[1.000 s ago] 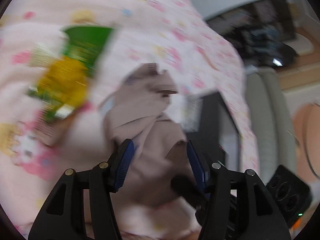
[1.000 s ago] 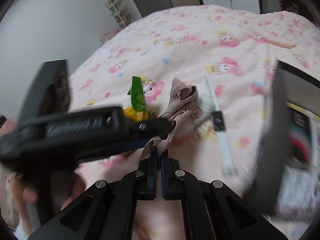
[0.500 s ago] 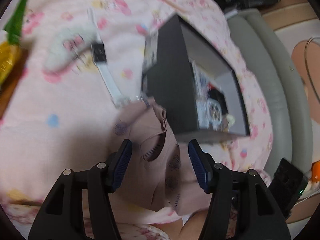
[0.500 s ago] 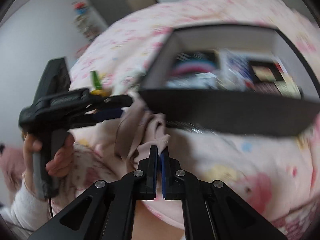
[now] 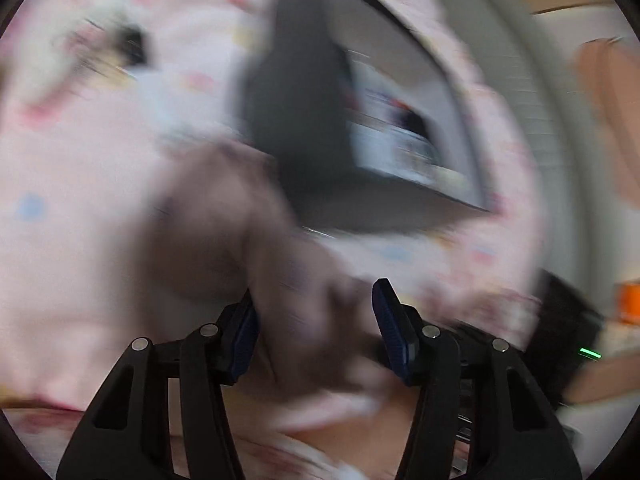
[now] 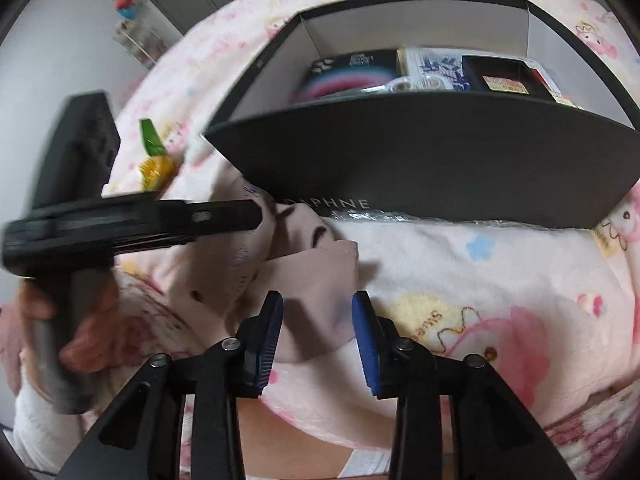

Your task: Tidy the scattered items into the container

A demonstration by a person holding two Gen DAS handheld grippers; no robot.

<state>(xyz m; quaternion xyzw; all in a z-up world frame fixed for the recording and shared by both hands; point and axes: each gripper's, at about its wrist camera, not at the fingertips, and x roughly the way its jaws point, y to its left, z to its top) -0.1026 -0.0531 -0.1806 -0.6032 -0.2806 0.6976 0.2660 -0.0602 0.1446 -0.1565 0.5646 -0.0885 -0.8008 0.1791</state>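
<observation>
Working mid-transfer: carrying the dusty-mauve soft fabric garment (image 5: 224, 220) toward the open black cardboard box (image 5: 296, 120), with the drop-in not yet done. Judging the garment short of the opening, bunching against the box's near outer wall and not inside.

Starting at the left: gripping the left gripper's (image 5: 316, 320) handle in a bare hand (image 6: 92, 344) with a white sleeve, at eight o'clock in the right wrist view. Closing the left jaws now, set fairly wide, with the garment filling the gap between the blue pads. Appearing to pinch it, though heavy blur in the left view is hiding the exact contact. Seeing the box from here at one o'clock of the fingertips.

Leaving a green-and-yellow crinkly snack packet (image 6: 154, 156) on the pink cartoon-print bedspread (image 6: 480, 280), at ten o'clock of the garment, waiting its turn.

Moving right: opening the right gripper's (image 6: 318, 320) jaws, spread apart, with a flap of the garment lying between the pads but not pressed by them. Letting go here, by the look of it, and leaving the load to the left side.

Calling next for lifting the garment over the near wall at twelve o'clock, clearing the rim fully, then releasing above the packets and tape already inside. Watching for trailing fabric snagging on the rim.
</observation>
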